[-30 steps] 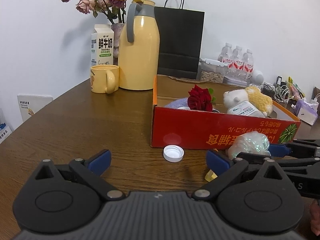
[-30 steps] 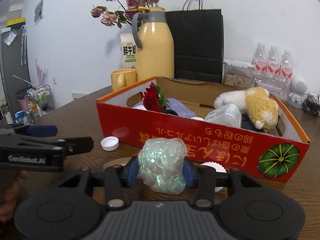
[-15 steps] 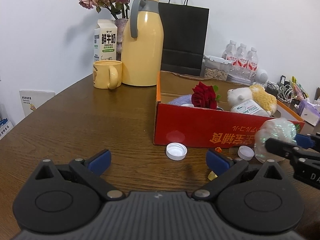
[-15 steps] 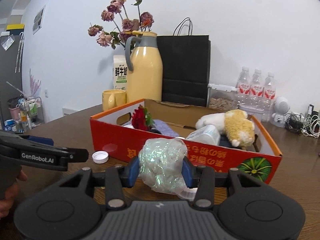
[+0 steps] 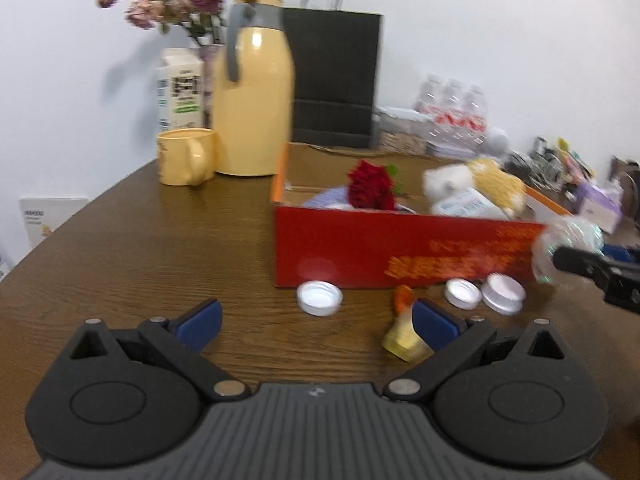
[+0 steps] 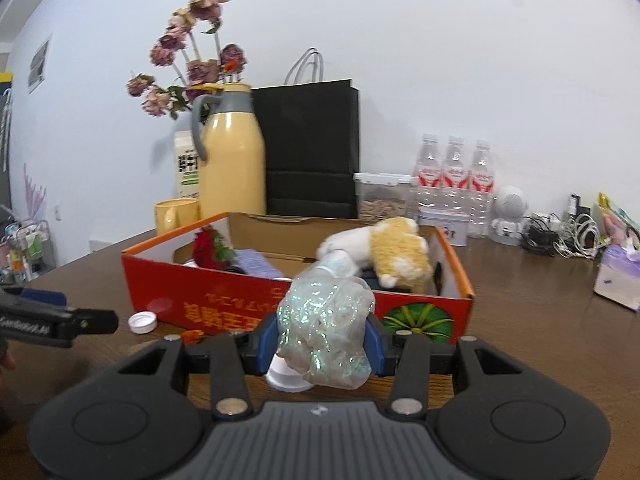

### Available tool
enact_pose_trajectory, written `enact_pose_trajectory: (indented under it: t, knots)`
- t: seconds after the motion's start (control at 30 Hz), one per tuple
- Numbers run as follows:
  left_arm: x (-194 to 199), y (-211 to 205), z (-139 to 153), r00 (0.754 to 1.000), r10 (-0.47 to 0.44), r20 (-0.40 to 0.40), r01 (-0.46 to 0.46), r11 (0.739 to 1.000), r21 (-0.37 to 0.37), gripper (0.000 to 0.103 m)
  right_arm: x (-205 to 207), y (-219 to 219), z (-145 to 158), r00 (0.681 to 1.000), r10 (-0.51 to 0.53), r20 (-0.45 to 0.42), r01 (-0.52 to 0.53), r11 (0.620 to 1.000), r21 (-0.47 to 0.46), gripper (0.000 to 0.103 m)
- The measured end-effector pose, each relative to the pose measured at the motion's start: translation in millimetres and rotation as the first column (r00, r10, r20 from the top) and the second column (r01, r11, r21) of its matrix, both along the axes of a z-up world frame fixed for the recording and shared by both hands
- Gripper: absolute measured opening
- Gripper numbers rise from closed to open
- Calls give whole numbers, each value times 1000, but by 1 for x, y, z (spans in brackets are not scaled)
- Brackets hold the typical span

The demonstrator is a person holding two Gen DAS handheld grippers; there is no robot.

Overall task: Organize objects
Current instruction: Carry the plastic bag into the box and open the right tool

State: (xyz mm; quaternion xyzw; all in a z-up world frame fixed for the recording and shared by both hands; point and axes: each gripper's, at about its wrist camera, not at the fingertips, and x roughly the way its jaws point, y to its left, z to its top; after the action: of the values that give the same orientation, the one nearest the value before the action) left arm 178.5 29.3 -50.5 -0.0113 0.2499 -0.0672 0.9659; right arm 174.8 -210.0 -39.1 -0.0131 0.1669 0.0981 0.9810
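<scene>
The brown wooden table [image 5: 132, 248] carries everything, and on it stands the red cardboard box [image 6: 224, 300] with an open top, which already holds a red rose [image 6: 210, 250], a plush toy [image 6: 396, 250] and a white bottle [image 5: 466, 204]. Behind the box stand a yellow thermos jug [image 6: 232, 164], a black paper bag [image 6: 312, 148] and a yellow mug [image 5: 184, 156], well apart from the work. The right gripper [image 6: 322, 338] is clenched on a crumpled shiny plastic ball [image 6: 326, 332]; its blue pads press the ball from both sides, and the ball is off the table, just in front of the right part of the near wall of the box, about level with the rim. The left gripper [image 5: 316, 318] hovers low over the table with its jaws wide apart and nothing between them. In front of the box several small things lie on the wood: three white bottle caps [image 5: 319, 298], and a small gold wrapped piece [image 5: 404, 338] just beside the right finger of the left gripper. The step in hand seems to be the carrying of the plastic ball to the box. The next move probably calls for a lift above the rim, then a push forward over a free place inside, beside the plush toy, and only then an opening of the jaws. The ball looks light and springy, so it may stick to a pad or roll out.
</scene>
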Motion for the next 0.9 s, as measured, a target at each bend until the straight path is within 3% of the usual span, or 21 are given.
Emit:
enact_pose_trajectory:
  t: [0.2,0.27,0.53,0.9]
  knots:
    - [-1,-16,-3,995,-91,-32,92,996,23,103,-3,1,0,1000,18,10,-18,1000,-8,44]
    - [0,-22,-5,992,-118,-52,120,992,32,99,-3,1,0,1000,22,10,-22,1000,-7,44]
    - [8,-36,-9,987,-139,-85,140,990,9,55,-4,3,1,999,36,9,-36,999,-9,45]
    - [11,-40,-7,988,-141,-68,140,990,-19,17,-4,3,1,999,38,6,-38,999,-10,45]
